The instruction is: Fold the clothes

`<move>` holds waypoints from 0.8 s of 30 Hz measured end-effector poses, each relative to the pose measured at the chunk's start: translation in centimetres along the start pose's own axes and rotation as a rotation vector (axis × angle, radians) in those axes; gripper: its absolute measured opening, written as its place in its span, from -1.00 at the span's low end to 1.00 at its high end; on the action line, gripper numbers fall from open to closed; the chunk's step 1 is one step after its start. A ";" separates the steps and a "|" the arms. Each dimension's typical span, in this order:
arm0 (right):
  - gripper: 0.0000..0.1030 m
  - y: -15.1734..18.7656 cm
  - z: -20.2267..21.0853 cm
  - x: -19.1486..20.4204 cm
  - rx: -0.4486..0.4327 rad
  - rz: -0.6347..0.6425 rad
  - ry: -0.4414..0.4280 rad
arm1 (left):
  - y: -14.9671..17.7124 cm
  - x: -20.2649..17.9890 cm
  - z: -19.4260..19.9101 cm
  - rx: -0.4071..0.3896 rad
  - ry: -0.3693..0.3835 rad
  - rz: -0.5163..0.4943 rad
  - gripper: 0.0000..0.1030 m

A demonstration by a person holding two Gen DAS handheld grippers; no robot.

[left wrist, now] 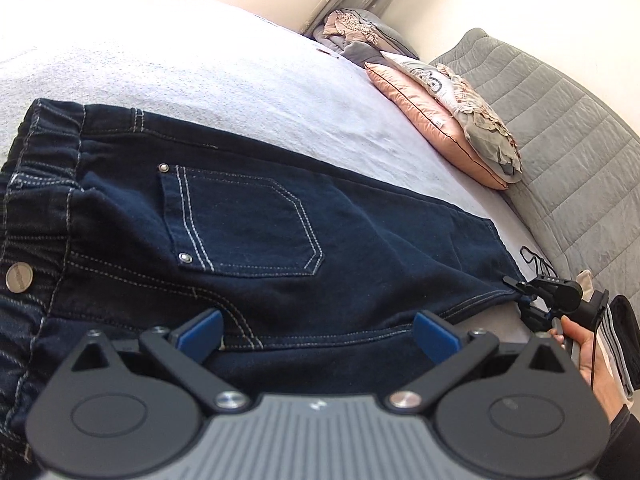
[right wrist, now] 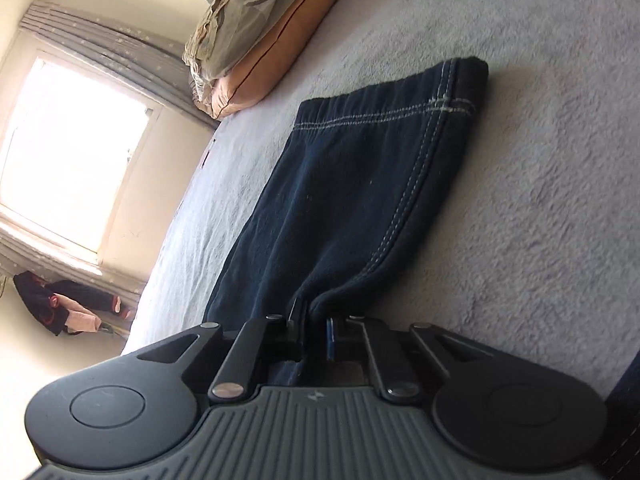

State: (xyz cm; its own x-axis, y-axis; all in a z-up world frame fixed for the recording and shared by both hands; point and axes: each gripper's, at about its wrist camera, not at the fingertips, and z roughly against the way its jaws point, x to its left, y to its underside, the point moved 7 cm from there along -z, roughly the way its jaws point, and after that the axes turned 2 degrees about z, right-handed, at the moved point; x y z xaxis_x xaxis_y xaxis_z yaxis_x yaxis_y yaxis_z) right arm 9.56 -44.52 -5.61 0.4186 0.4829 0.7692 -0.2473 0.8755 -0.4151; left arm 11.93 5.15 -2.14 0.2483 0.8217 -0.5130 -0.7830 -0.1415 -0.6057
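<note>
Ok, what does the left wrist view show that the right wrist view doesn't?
Only the left wrist view: the open left gripper over the jeans, their back pocket, metal button and elastic waistband, plus the grey quilted headboard.

Only the right wrist view: the window, clothes on the floor, and the jeans' stitched hem.

Both: the jeans on the pale bedspread, the pink pillow, and the right gripper shut on denim.

Bed (left wrist: 200, 60), pale fleecy cover; dark jeans (left wrist: 256, 216) flat on it, pink pillow (left wrist: 432, 120) near far edge.
</note>
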 end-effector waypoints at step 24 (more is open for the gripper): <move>-0.48 -13.5 7.3 -2.6 -0.430 0.334 0.508 | -1.8 3.8 3.8 -0.056 -0.232 0.036 0.99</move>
State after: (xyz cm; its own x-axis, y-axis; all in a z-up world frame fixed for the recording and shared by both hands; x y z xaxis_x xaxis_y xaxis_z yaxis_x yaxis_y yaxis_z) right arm 5.45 -57.75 1.49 0.7592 0.5815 0.2924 -0.1119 0.5591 -0.8215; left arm 12.05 10.62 -0.68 0.0777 0.9194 -0.3856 -0.7545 -0.1986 -0.6255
